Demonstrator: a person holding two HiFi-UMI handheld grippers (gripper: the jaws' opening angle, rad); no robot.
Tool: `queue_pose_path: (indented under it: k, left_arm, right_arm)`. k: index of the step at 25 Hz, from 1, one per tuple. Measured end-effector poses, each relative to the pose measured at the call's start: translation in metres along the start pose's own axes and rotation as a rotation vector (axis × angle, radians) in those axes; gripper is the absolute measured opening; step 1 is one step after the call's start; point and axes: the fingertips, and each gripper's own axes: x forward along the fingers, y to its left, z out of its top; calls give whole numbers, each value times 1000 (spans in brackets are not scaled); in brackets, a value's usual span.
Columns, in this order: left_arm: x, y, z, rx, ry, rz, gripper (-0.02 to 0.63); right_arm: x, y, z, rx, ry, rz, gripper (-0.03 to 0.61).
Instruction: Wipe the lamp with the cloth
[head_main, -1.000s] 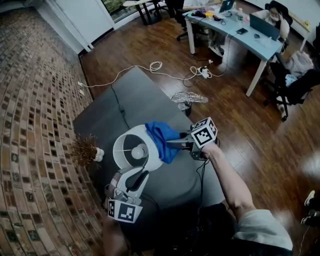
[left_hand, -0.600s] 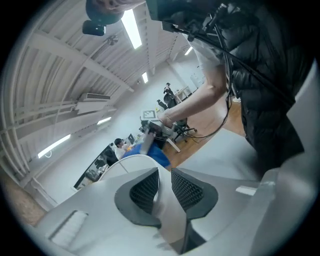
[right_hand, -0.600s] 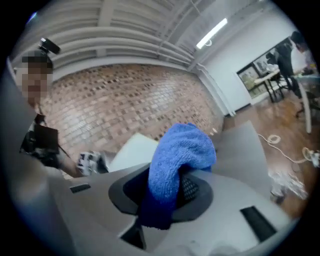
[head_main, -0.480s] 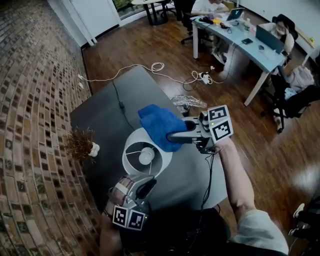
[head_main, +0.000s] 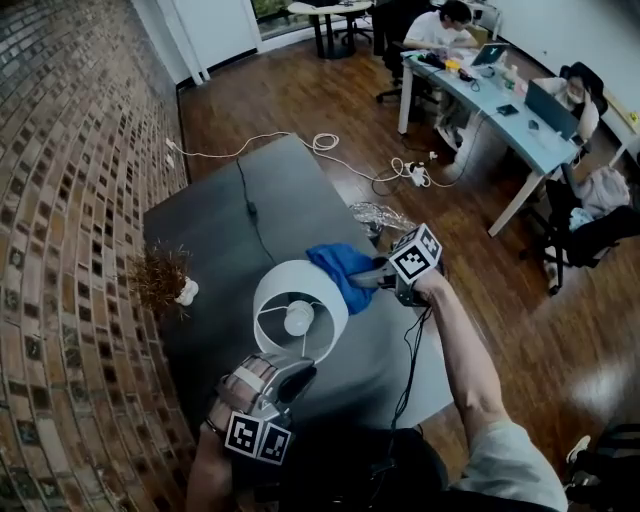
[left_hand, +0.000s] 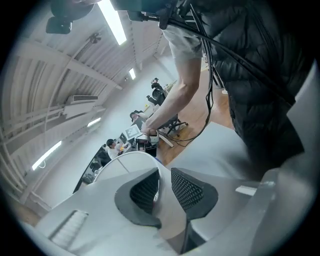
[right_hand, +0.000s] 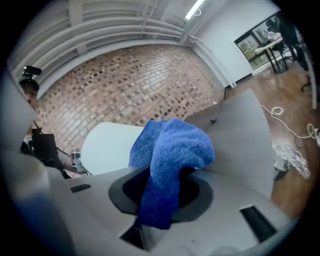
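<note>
The lamp's white shade (head_main: 285, 290) stands on the dark table (head_main: 210, 230), with the bulb (head_main: 298, 318) showing inside it. A blue cloth (head_main: 345, 268) lies against the shade's right side, and my right gripper (head_main: 380, 275) is shut on it. In the right gripper view the cloth (right_hand: 172, 145) bunches out of the jaws in front of the shade (right_hand: 107, 145). My left gripper (head_main: 290, 378) is at the shade's near edge. In the left gripper view its jaws (left_hand: 162, 187) are shut on the thin white rim of the shade (left_hand: 125, 162).
A dried plant ornament (head_main: 160, 280) sits at the table's left edge by the brick wall. A black cable (head_main: 245, 200) runs across the table's far half. Crumpled plastic (head_main: 380, 213) lies off the right edge. A white cord (head_main: 320, 145) and a desk (head_main: 500, 110) with people are beyond.
The right gripper lifted the cloth off the shade towards the far side, then brought it back down against the shade's right side. The left gripper stays at the shade's near edge.
</note>
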Motion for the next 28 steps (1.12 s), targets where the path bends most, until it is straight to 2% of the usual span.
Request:
queue_pose_path:
  k: [2, 4, 7, 9, 12, 15, 17, 21, 25, 28]
  left_arm:
    - [2, 0, 3, 10, 2, -3, 86]
    - [5, -1, 7, 25, 5, -14, 86]
    - [10, -1, 11, 43, 11, -28, 86]
    - [12, 0, 12, 53, 15, -38, 86]
    - [13, 1, 14, 59, 18, -44, 86]
    - [15, 3, 16, 52, 18, -42, 86]
    - [15, 2, 15, 48, 18, -47, 86]
    - [15, 0, 15, 51, 18, -56, 86]
    - [15, -2, 17, 57, 18, -59, 86]
    - [15, -1, 17, 55, 17, -57, 86]
  right_arm:
    - [-4, -24, -14, -1, 57, -104, 96]
    - [-12, -33, -19, -60, 120, -202, 95]
    - [-27, -2, 19, -273, 136, -266, 95]
    - [-34, 47, 64, -469, 91, -233, 95]
    - [-36, 134, 118, -753, 49, -105, 95]
    - [-23, 168, 124, -909, 167, -33, 95]
    - [-7, 160, 114, -912, 268, -24, 95]
    - [16, 122, 108, -807, 369, -43, 95]
    - [33, 67, 100, -747, 462, -130, 95]
    - [44, 25, 95, -725, 510, -228, 95]
